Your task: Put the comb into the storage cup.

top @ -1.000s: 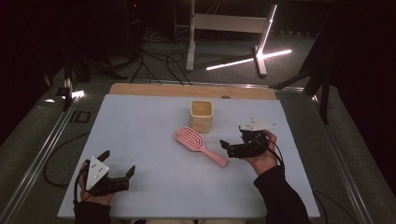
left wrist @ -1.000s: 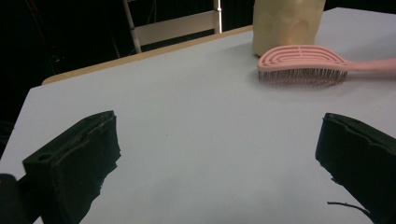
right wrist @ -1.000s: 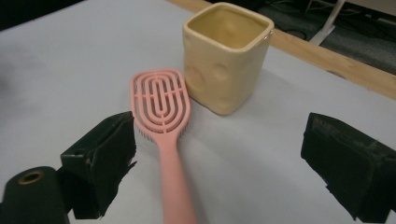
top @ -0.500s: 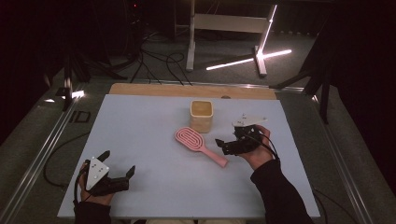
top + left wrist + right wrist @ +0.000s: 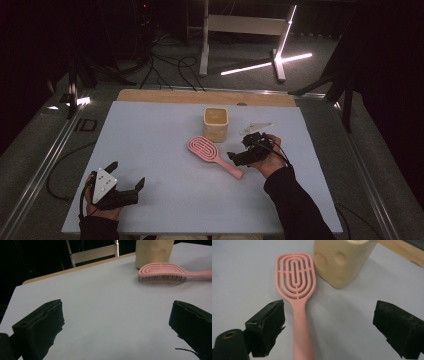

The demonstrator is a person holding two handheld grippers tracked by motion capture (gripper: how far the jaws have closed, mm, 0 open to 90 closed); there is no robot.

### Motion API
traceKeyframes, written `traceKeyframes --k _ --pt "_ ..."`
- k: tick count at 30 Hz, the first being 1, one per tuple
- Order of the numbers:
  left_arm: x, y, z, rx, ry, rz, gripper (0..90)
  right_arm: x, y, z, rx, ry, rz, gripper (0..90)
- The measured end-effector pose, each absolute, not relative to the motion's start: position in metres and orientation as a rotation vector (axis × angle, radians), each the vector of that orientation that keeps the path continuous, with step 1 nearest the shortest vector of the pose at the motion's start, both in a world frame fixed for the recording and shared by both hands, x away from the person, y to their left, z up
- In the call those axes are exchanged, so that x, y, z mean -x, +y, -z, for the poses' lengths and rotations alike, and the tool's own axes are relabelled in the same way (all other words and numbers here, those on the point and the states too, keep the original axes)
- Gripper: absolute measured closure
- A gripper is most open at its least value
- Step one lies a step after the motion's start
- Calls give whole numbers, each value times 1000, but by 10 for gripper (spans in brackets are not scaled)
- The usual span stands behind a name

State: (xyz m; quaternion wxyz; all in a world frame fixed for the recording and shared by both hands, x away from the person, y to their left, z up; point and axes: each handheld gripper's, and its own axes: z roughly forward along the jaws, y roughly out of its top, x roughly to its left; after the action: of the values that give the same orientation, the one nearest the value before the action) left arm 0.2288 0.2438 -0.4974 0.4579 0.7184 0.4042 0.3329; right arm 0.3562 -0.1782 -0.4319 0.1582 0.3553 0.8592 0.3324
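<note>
From above, the pink hairbrush [image 5: 214, 155] lay bristles-down mid-table beside the beige cup [image 5: 216, 124], with the right gripper [image 5: 239, 157] at its handle end and the left gripper [image 5: 126, 187] resting near the table's front edge. Along the left gripper's jaws, spread wide over bare table [image 5: 105, 315], the brush sat well off. Along the right gripper's jaws, also spread, the handle lay closer to one jaw; centring it before closing would likely give a squarer grip.
</note>
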Motion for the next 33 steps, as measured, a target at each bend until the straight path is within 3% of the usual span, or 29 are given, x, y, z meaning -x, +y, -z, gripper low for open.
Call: traceKeyframes --k 33 --pt "-229 243 498 -1776 995 -817 1 -374 -148 464 -996 2622 -772 138"
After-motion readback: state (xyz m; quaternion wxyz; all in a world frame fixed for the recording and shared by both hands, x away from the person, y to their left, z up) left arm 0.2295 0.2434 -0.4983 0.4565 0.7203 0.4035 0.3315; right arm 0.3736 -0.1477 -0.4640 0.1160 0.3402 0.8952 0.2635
